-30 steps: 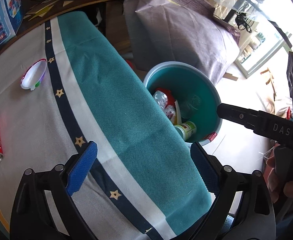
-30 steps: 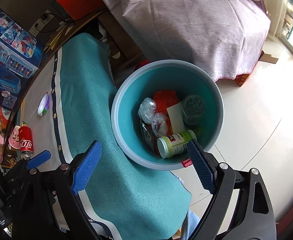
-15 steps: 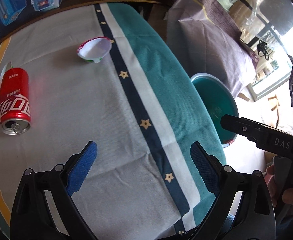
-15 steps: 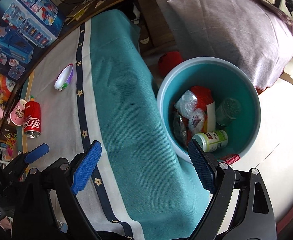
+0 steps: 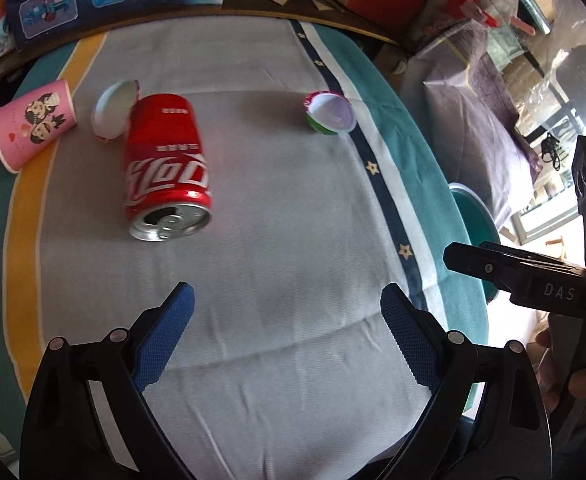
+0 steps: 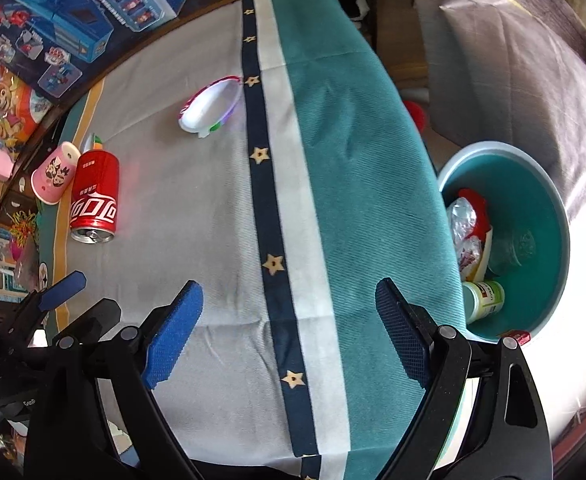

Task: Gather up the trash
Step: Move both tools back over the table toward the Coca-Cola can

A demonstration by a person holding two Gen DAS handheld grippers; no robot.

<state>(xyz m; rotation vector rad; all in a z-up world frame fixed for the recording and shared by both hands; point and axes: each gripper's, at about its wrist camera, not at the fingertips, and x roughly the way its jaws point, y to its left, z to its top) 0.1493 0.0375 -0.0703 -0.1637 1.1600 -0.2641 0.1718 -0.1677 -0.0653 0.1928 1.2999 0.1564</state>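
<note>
1. The left gripper (image 5: 285, 320) hangs over bare grey cloth (image 5: 293, 208), its blue pads (image 5: 165, 340) spread wide with nothing between them — by my reading, set to take the next piece of trash.
2. The right gripper (image 6: 289, 320) is likewise wide apart and empty, above the cloth's dark starred stripe (image 6: 271, 264), between the trash and the bin (image 6: 549, 200).
3. Trash left on the table: a red can (image 5: 165, 168) on its side, open end toward the left gripper; a pink paper cup (image 5: 33, 124) tipped over near the far left edge; a small white lid or cup (image 5: 113, 112) touching the can's far end; and a small tub (image 5: 329, 114) beside the stripe.
4. The can lies nearest the left gripper, just ahead and slightly left, so it looks the likely next pick. Lying flat, it could roll if nudged from the side.
5. The bin sits on the floor off the table's right edge, partly filled, a bottle (image 6: 485, 300) among its contents; there is still room inside.
6. Open room: the grey middle of the cloth is free between both grippers and the trash. Boxes (image 6: 73, 28) crowd the far edge, and the cup sits close to the left edge — it could be pushed off.
</note>
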